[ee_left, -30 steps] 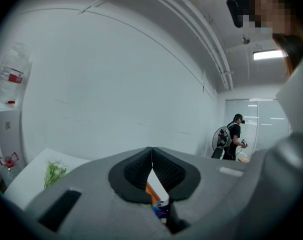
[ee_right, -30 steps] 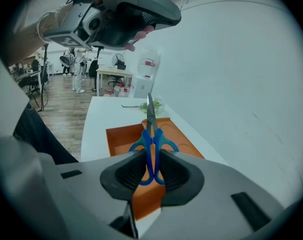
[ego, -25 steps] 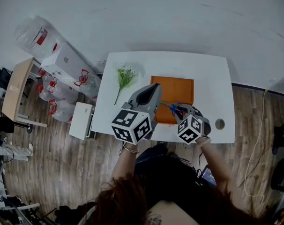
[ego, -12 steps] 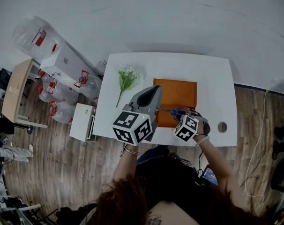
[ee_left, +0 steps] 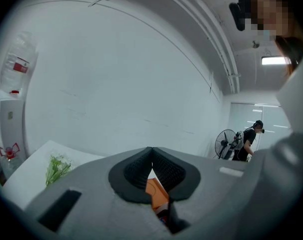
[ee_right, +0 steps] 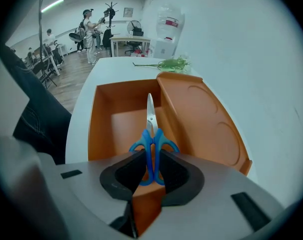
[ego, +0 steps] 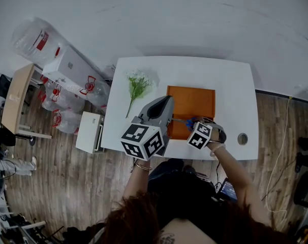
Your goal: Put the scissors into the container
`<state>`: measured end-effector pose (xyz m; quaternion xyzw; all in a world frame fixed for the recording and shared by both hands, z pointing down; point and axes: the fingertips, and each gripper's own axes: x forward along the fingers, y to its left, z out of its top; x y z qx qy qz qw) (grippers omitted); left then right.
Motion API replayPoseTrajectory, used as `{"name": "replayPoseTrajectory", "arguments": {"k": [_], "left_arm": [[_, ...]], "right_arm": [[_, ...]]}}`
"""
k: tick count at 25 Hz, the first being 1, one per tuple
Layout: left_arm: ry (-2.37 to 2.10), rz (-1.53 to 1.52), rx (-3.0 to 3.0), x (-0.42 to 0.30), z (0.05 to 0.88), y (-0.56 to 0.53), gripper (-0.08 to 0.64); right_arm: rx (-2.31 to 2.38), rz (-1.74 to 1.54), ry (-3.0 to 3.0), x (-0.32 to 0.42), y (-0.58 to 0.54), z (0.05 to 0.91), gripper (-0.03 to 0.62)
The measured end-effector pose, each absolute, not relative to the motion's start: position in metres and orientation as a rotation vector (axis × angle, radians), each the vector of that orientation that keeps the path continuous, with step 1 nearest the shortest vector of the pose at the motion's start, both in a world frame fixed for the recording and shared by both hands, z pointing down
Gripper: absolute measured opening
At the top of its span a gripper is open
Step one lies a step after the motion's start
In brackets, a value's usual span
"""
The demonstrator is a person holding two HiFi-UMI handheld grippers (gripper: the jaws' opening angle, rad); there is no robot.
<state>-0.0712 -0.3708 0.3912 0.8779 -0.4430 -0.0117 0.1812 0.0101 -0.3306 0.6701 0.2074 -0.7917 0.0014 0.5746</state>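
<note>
Blue-handled scissors are clamped by their handles between my right gripper's pads, with the steel blade pointing forward. They hang above the open orange container, just past its near wall. In the head view my right gripper sits at the container's front edge with the scissors over the rim. My left gripper is held up to the left of the container, its jaws shut with nothing between them. In its own view my left gripper points at the far wall.
The container's lid leans open on the right. A sprig of green and white flowers lies on the white table left of the container. A small round fitting sits near the table's front right corner. Water bottles and a white box stand beyond the left edge.
My right gripper has shifted a little to the left with the scissors, closer over the container's front edge. The left gripper has hardly moved.
</note>
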Motion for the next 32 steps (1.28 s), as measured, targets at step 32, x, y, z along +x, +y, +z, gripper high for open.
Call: {"name": "replayPoseTrajectory", "arguments": {"k": [32], "left_arm": [[-1.232, -0.027, 2.457, -0.076, 0.399, -0.37, 0.015]], "right_arm": [[0.417, 0.081, -1.81, 0.008, -0.332, 0.681, 0.097]]}}
